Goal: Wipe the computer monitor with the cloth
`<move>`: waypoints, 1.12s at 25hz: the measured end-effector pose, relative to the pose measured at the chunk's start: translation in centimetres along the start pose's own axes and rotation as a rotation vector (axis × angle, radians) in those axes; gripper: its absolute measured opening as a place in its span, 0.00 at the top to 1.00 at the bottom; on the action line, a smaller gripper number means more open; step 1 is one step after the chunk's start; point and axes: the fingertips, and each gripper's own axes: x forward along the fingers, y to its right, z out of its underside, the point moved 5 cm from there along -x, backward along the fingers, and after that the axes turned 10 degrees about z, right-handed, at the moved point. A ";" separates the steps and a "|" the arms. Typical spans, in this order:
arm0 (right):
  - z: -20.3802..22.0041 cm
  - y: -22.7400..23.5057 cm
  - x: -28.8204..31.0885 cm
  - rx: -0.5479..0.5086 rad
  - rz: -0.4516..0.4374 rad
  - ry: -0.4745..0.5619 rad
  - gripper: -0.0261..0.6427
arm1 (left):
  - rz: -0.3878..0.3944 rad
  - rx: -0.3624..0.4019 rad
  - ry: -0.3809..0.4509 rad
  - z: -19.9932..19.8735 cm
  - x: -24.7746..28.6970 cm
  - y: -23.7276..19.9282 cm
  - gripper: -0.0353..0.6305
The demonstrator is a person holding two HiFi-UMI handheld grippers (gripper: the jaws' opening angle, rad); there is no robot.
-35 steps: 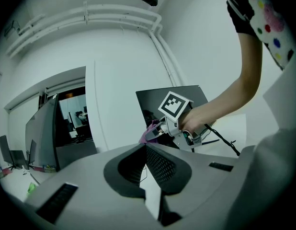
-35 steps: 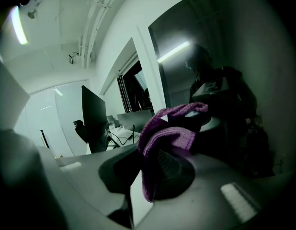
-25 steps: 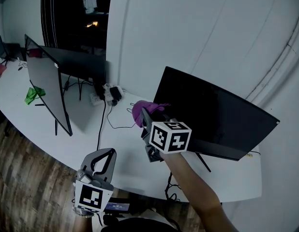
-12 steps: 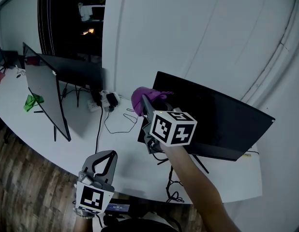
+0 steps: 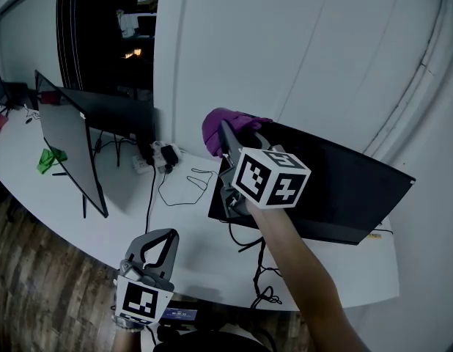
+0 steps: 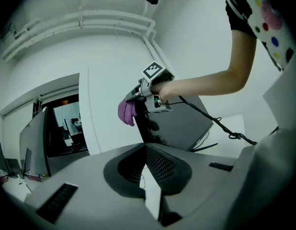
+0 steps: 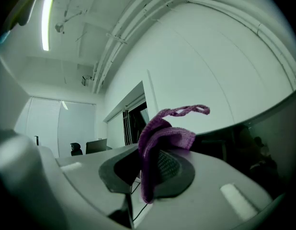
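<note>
Nearest, the left gripper (image 5: 160,242) hangs low at the desk's front edge, above a wood floor (image 5: 36,284), its jaws pressed together on nothing. The white desk (image 5: 124,218) curves away, carrying loose cables (image 5: 181,188) and a power strip (image 5: 160,152). Above it the right gripper (image 5: 228,144) is raised, clenched on the purple cloth (image 5: 226,127), which sits at the top left corner of the dark monitor (image 5: 336,185). A second monitor (image 5: 69,141) stands further left, near a green object (image 5: 50,156). Behind rise a white wall (image 5: 300,57) and a dark glass opening (image 5: 102,35).
</note>
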 end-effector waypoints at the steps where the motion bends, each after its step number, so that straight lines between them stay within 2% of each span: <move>1: -0.3 0.0 0.0 0.002 0.000 0.010 0.87 | -0.002 0.001 0.000 0.0 0.0 0.0 0.94; 6: -1.0 0.0 -0.2 0.010 0.000 0.036 0.87 | -0.007 0.001 0.006 -0.3 0.0 -0.1 0.94; 14: 0.2 0.3 -2.9 -0.001 -0.054 0.079 0.87 | 0.002 -0.003 0.000 0.0 0.2 0.1 0.94; 21: 4.3 3.4 -8.4 -0.050 0.015 0.035 0.87 | 0.035 -0.009 0.022 -0.3 1.7 1.0 0.94; 28: 8.7 6.4 -16.5 -0.140 0.103 -0.023 0.87 | 0.087 -0.028 0.020 0.1 2.3 3.2 0.94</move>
